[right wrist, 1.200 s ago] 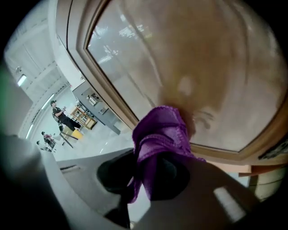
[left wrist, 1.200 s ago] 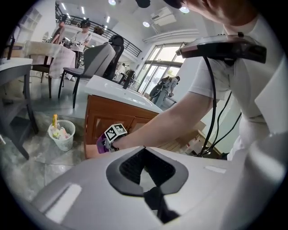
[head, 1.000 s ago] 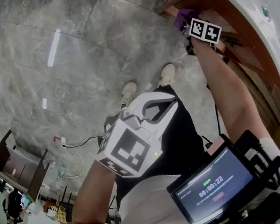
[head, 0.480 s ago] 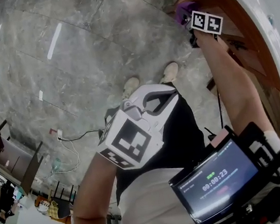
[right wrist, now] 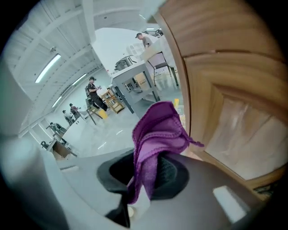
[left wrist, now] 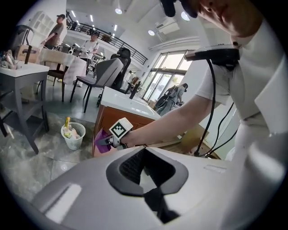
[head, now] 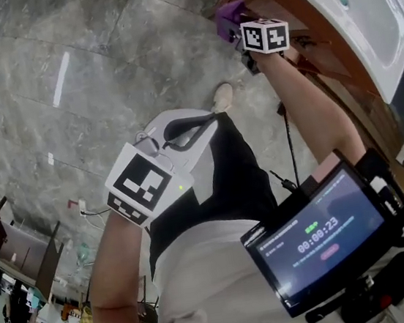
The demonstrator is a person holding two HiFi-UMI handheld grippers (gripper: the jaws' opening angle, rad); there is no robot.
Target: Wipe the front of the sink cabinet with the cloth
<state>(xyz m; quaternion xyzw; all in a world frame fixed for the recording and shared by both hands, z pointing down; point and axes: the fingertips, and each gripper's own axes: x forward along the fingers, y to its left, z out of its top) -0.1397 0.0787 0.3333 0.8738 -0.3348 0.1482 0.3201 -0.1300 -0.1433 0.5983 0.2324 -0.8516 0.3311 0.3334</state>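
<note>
A purple cloth point(right wrist: 157, 132) is pinched in my right gripper point(right wrist: 148, 173), which is shut on it; the cloth bunches up past the jaws beside the brown wooden cabinet front point(right wrist: 234, 103). In the head view the right gripper point(head: 243, 37) with its marker cube holds the cloth point(head: 227, 18) against the cabinet point(head: 296, 34) under the white sink point(head: 344, 5). My left gripper point(head: 183, 131) hangs near the person's waist, jaws together with nothing between them. From the left gripper view the cloth point(left wrist: 101, 141) shows at the cabinet's corner point(left wrist: 102, 121).
A grey marble floor point(head: 87, 76) spreads to the left. A small white waste basket point(left wrist: 73, 135) stands on the floor beside the cabinet. Tables, chairs and people fill the room behind. A timer screen point(head: 319, 237) is strapped to the right forearm.
The right gripper with the cloth has slid along the cabinet front toward its corner. The left gripper has drifted left.
</note>
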